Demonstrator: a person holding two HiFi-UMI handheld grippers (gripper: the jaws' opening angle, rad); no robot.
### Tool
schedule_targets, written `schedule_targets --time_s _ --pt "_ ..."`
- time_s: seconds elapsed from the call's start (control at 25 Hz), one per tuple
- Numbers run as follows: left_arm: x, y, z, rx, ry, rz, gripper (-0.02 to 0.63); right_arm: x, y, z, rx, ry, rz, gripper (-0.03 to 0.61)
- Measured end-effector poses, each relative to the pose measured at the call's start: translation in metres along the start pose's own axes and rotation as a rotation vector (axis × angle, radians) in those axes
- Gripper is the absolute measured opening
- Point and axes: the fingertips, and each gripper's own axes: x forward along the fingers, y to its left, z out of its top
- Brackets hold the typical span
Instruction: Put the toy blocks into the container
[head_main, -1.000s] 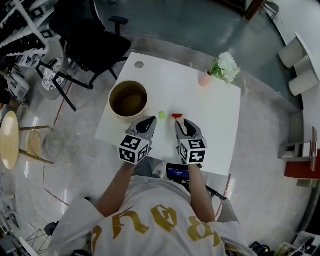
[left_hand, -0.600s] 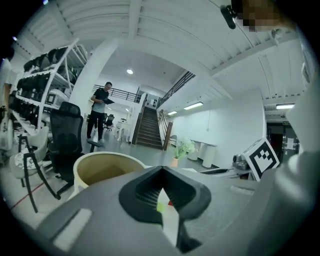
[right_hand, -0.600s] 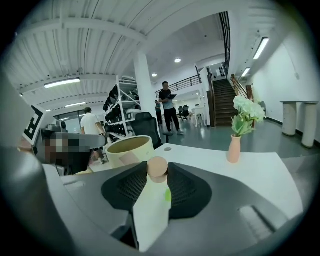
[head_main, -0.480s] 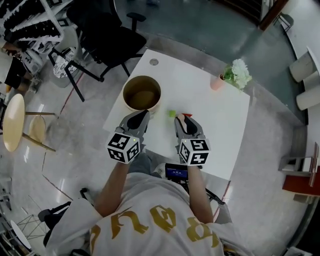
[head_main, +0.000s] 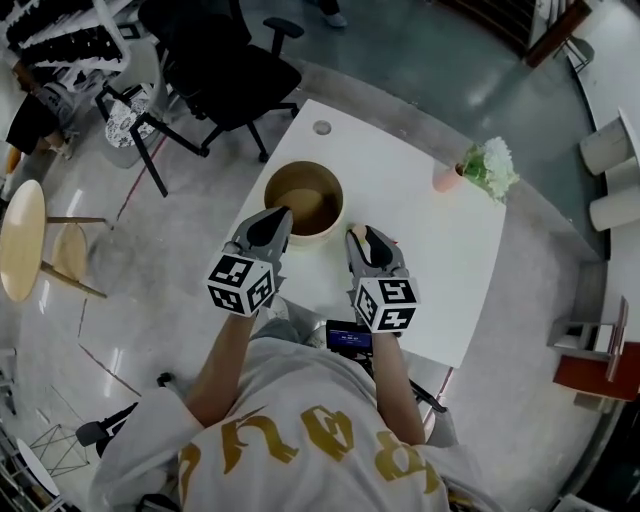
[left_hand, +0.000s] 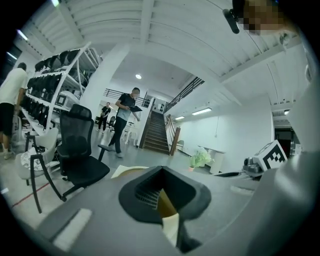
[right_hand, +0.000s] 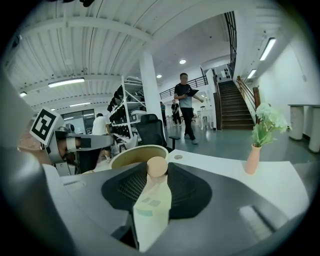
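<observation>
The container (head_main: 303, 198) is a round tan bowl on the left half of the white table (head_main: 430, 235). My left gripper (head_main: 279, 214) hangs at the bowl's near left rim. It is shut on a thin tan and cream block (left_hand: 168, 212), and the bowl's rim (left_hand: 129, 171) shows just beyond the jaws. My right gripper (head_main: 360, 234) is just right of the bowl. It is shut on a cream block with a round tan knob (right_hand: 153, 200), with the bowl (right_hand: 140, 152) ahead to its left. No loose blocks show on the table.
A pink vase of pale flowers (head_main: 485, 170) stands at the table's far right corner. A dark device with a lit screen (head_main: 348, 338) lies at the near edge. A black office chair (head_main: 225, 70) and a round stool (head_main: 20, 240) stand left of the table.
Both grippers have travelled away from me toward the bowl and risen. The green and red blocks that lay ahead of them are now out of sight.
</observation>
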Motion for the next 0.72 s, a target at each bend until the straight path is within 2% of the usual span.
schedule_targets --time_s 0.36,0.72 --pt "0.011 0.043 0.004 -0.004 0.030 -0.008 0.000 0.040 0.026 0.017 -0.026 0.005 0.017 0.155" --pt "0.019 0.059 0.001 -0.017 0.049 -0.048 0.000 0.060 0.034 0.019 -0.037 0.030 0.008 0.155"
